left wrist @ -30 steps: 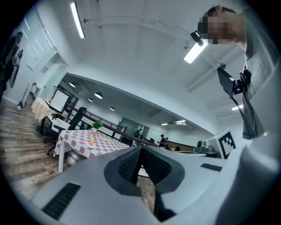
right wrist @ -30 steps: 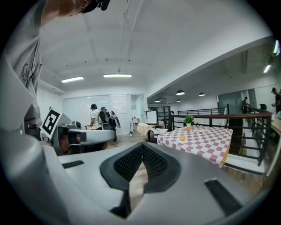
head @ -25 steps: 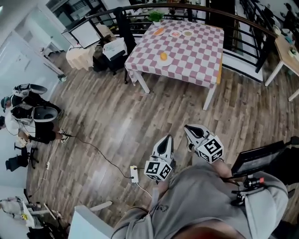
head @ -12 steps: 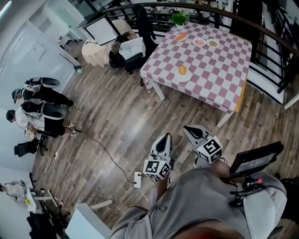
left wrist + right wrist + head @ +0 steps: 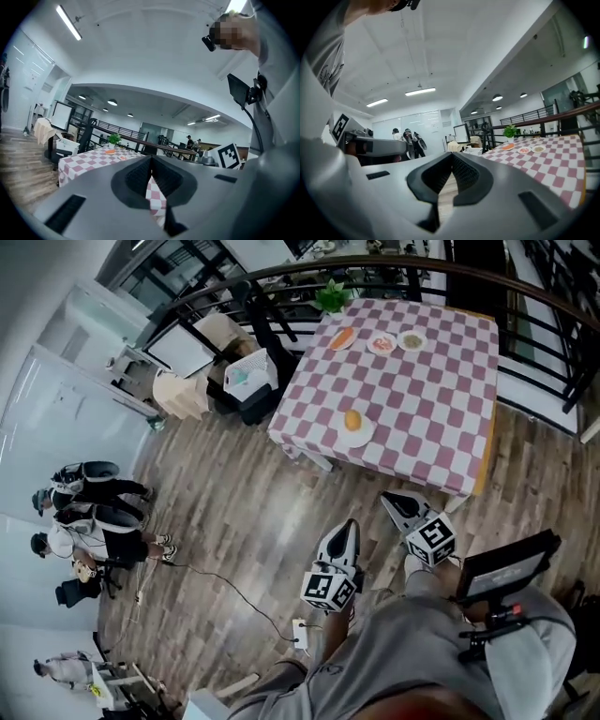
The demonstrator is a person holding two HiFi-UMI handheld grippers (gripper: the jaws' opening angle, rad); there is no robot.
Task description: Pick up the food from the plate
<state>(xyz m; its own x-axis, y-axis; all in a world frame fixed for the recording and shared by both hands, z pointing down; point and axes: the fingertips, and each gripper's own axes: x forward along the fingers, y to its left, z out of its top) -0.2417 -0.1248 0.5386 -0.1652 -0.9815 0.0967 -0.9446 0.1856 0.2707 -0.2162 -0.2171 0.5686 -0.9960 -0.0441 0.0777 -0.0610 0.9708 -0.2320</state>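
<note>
Task progress: not started, judged from the layout. No food has been lifted, and both grippers are held low in the frame, well apart from the table (image 5: 427,413) at upper right.

Left gripper (image 5: 349,530): jaws are pressed together with nothing between them; only checked cloth is seen past the tips in the left gripper view. Right gripper (image 5: 391,501): jaws are likewise closed on nothing, with bare floor visible beyond them in the right gripper view.

Remaining: the table is to be approached, jaws opened, food gripped and lifted off its plate.

Containers, head view:
- Near plate (image 5: 363,437), toward the table's lower left edge: one round orange-yellow food item (image 5: 352,419) is carried on it. This is taken as the likely target.
- Far row at the table's top edge: an orange piece (image 5: 343,337) on a plate; a second plate (image 5: 381,344) with reddish bits; a third dish (image 5: 411,339) with pale contents, too small to identify.
- A potted plant (image 5: 332,296) is noted just beyond that row.
</note>
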